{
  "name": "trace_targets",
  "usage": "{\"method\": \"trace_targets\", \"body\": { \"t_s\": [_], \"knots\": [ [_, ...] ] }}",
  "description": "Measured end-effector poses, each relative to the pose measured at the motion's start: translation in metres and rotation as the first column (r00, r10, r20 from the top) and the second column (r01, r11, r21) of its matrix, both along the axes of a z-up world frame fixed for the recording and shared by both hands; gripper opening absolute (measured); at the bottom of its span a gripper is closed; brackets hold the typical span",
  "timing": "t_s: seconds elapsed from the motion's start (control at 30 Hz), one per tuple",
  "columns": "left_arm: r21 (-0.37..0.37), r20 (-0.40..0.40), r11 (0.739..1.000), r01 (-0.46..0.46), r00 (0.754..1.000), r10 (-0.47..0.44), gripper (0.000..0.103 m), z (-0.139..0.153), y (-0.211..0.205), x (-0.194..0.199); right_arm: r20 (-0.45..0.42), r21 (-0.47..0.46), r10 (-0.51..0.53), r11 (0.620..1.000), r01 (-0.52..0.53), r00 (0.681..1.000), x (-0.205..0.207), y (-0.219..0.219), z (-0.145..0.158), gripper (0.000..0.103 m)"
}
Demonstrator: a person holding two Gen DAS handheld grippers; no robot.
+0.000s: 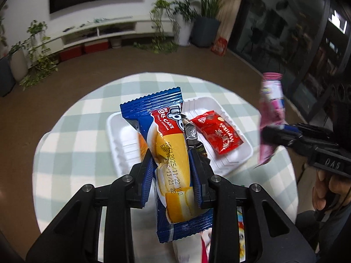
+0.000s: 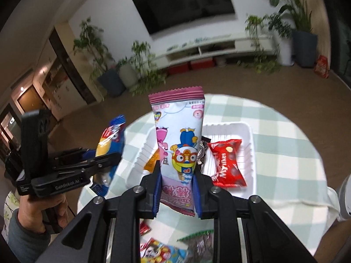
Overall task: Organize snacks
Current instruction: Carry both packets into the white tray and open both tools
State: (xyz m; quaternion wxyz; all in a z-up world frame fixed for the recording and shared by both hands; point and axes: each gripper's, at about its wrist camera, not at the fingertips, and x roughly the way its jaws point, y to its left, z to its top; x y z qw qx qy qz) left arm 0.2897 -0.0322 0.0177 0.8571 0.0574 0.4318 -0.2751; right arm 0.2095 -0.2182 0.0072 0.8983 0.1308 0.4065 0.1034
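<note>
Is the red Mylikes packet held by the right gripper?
No, the red Mylikes packet lies in the white tray; the right gripper holds the pink cartoon packet.

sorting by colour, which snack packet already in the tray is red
The Mylikes packet, lying in the right side of the white tray. The orange packet lies at the left, a dark packet mid-tray; blue and pink packets are held in the grippers.

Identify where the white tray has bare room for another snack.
In the white tray, the far-left area beyond the orange packet is bare. The red Mylikes packet fills the right; dark wrappers crowd the middle.
</note>
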Motion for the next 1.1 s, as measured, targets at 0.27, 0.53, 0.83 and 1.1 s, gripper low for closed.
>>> {"method": "trace_targets", "body": {
  "t_s": [0.27,0.53,0.83,1.1],
  "knots": [
    [0.057,-0.086,0.998,0.028,0.996,-0.023,0.029,-0.05,-0.045,0.042,-0.136,-0.039,0.028,0.999,-0.033,0.99,0.059,0.001,-0.059,0.026],
    [0.085,-0.117,0.996,0.029,0.993,-0.019,0.029,-0.09,-0.062,0.063,-0.152,-0.048,0.02,0.998,-0.028,0.988,0.068,-0.002,-0.077,0.026],
    [0.123,-0.107,0.992,0.006,0.994,0.007,0.029,-0.106,-0.069,0.074,-0.158,-0.073,0.002,0.997,-0.014,0.988,0.076,-0.003,-0.085,0.026],
    [0.14,-0.105,0.99,-0.017,0.994,0.032,0.029,-0.11,-0.067,0.077,-0.146,-0.092,0.007,0.996,-0.021,0.989,0.076,0.0,-0.085,0.029]
  ]
}}
